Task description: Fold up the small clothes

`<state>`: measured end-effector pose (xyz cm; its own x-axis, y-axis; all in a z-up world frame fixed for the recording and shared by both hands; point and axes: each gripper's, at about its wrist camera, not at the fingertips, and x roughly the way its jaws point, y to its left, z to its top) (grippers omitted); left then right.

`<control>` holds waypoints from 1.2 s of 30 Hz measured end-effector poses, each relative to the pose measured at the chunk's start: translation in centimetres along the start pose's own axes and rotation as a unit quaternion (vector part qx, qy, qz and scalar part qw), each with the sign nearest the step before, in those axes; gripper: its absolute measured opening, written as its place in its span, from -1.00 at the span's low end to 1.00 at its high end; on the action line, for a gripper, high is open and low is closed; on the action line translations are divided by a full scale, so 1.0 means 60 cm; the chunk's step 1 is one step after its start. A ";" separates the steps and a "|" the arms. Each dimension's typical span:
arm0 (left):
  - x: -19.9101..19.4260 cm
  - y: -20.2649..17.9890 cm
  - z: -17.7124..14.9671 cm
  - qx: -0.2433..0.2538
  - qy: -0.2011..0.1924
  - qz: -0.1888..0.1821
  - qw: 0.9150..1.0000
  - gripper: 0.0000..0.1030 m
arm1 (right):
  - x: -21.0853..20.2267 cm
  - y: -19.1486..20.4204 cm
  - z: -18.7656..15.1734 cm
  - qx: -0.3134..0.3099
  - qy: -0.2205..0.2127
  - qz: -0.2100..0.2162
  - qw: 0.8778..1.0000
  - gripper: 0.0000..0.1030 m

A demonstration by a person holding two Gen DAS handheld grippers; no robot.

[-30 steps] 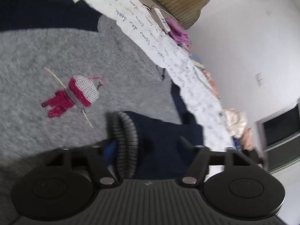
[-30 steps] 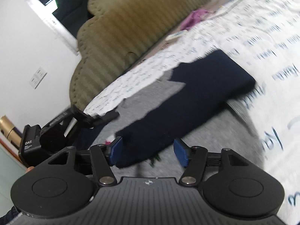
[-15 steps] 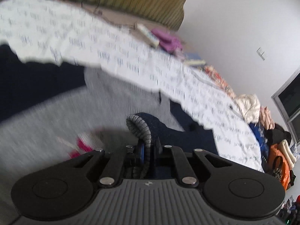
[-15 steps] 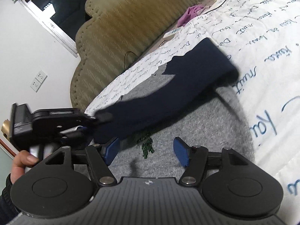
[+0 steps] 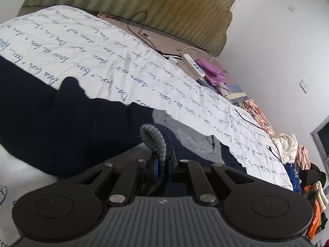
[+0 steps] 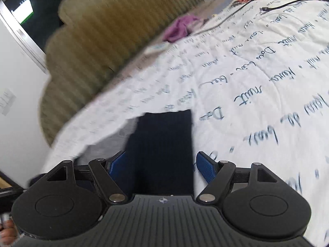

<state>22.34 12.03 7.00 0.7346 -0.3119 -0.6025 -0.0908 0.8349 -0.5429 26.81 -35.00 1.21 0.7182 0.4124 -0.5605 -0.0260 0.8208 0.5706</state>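
Observation:
A small grey sweater with navy sleeves lies on a white quilt with blue writing. In the left wrist view my left gripper (image 5: pixel 162 165) is shut on the grey ribbed cuff (image 5: pixel 154 140) of one navy sleeve. That navy sleeve (image 5: pixel 61 119) drapes wide to the left, and a bit of the grey body (image 5: pixel 191 138) shows beyond. In the right wrist view my right gripper (image 6: pixel 158 164) is open and empty, its blue pads (image 6: pixel 205 167) on either side of a flat navy sleeve (image 6: pixel 162 144). Grey body (image 6: pixel 102 150) shows at the left.
The quilt (image 5: pixel 123 65) covers a bed with an olive padded headboard (image 5: pixel 144 6). A remote (image 5: pixel 194 64), purple cloth (image 5: pixel 211 73) and black cables lie near the headboard. A pile of clothes (image 5: pixel 298 160) sits at the right. White walls stand behind.
My left gripper closed on the sleeve cuff and lifted it across the sweater, so the grey front with its red motif is now covered. My right gripper stayed open and moved over the other sleeve.

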 end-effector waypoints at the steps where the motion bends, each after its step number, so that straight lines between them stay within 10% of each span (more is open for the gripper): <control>1: 0.000 0.004 0.001 -0.003 -0.001 0.002 1.000 -0.84 | 0.016 -0.002 0.005 -0.001 0.009 -0.005 1.000 0.44; 5: -0.007 0.025 0.003 -0.016 -0.002 0.005 1.000 -0.83 | 0.066 0.000 0.012 -0.030 0.040 -0.005 0.999 -0.16; 6: -0.007 0.028 0.003 -0.016 -0.002 0.007 1.000 -0.84 | 0.073 0.001 0.011 -0.038 0.044 -0.002 0.998 -0.78; 18: 0.063 0.086 -0.042 -0.019 0.043 0.071 0.996 -0.84 | 0.065 -0.028 0.001 -0.034 0.017 -0.010 0.999 -0.79; 23: 0.021 0.083 -0.036 -0.017 0.041 0.068 0.997 -0.63 | 0.052 -0.008 0.007 -0.057 0.013 -0.038 0.998 -0.44; 28: -0.052 0.030 -0.038 0.059 -0.048 0.077 0.994 -0.50 | -0.015 0.038 0.019 -0.077 -0.047 0.002 0.996 -0.40; 36: 0.090 -0.054 -0.113 0.218 0.021 0.138 0.966 -0.51 | 0.079 0.138 -0.035 -0.225 0.003 -0.056 0.973 -0.17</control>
<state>22.07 4.55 1.55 0.6945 -0.0610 -0.7169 0.0189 0.9976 -0.0666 28.57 -25.42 2.02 0.7303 0.3119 -0.6077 -0.2508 0.9500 0.1862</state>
